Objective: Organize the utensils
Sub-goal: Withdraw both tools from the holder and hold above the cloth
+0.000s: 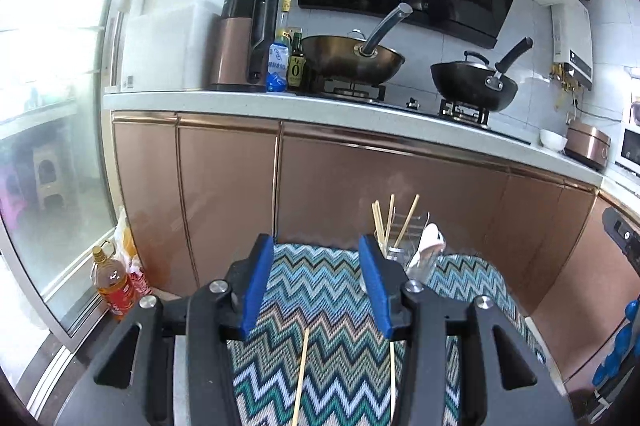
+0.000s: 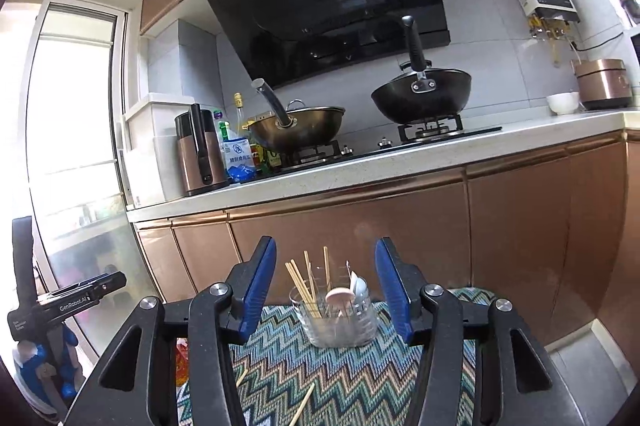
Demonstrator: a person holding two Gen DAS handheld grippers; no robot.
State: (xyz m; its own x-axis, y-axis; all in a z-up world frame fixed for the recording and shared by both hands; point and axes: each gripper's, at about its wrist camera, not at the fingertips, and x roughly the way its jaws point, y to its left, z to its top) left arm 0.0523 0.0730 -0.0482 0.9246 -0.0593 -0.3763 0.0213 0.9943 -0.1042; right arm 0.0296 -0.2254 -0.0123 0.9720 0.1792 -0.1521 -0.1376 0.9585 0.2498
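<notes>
On my left wrist view, far left of the frame, a plastic bottle of amber oil (image 1: 114,282) stands on the floor by the glass door. Moving in, my left gripper (image 1: 316,282) sits at lower centre, blue pads apart, nothing between them but the zigzag-patterned woven mat (image 1: 320,290). Two loose wooden chopsticks (image 1: 301,378) lie on that mat at the bottom, one under each pad. Right of the right pad, the clear glass holder (image 1: 420,262) stands on the mat with wooden chopsticks upright in it and a white spoon leaning.

Switching to my right wrist view: at far left, the other gripper's black body shows. At lower centre my right gripper (image 2: 326,290) has its jaws apart too, empty, the glass holder (image 2: 336,322) framed between them but farther off, a pink-headed spoon (image 2: 338,296) inside. Another loose chopstick (image 2: 303,404) lies at bottom centre.
</notes>
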